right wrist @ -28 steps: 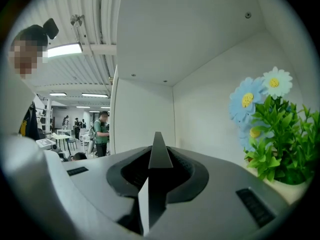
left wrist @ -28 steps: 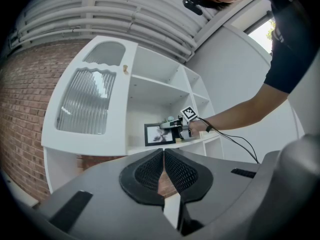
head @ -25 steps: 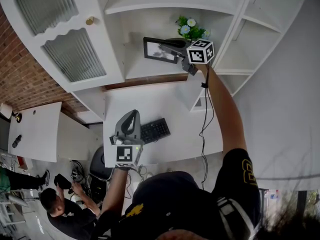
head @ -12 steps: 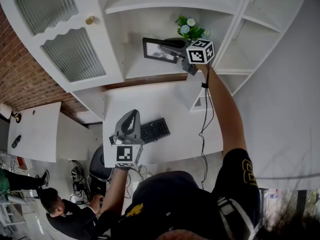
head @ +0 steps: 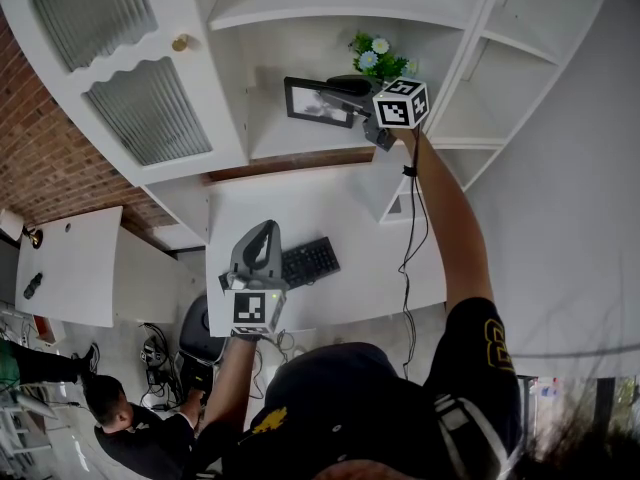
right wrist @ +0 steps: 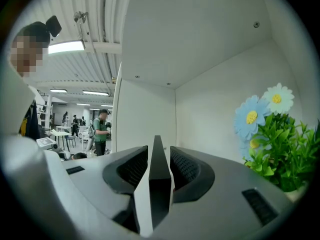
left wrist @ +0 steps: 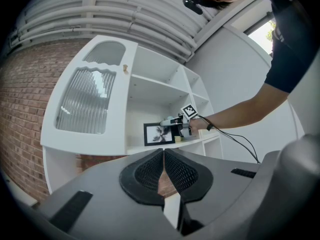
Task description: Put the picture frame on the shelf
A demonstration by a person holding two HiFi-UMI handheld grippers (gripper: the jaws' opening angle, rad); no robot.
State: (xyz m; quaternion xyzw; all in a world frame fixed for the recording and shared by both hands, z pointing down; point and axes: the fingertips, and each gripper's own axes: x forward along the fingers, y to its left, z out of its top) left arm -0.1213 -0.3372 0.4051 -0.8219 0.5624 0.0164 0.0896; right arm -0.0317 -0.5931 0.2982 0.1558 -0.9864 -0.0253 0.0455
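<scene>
Nearest me, my left gripper (left wrist: 163, 159) is hanging idle over the front edge of the desk (head: 330, 208) beside the keyboard (head: 308, 260), its jaws pressed together on nothing. Farther out, my right gripper (right wrist: 159, 169) is reaching over the front edge of the shelf (head: 290, 138). This is where things are changing: a second ago its jaws were tighter, and now they are opening and letting go of the picture frame (head: 305, 103). The frame's thin dark edge is still sitting between the pads. The frame itself is standing upright on the shelf board, left of the middle, and is barely shifting from where it was a second ago, so I am judging it to be resting on its own. Behind it, the flowers (head: 380, 60) are sitting in the back right corner. The placing is looking nearly done, and I am expecting only to back straight out without nudging the frame.
</scene>
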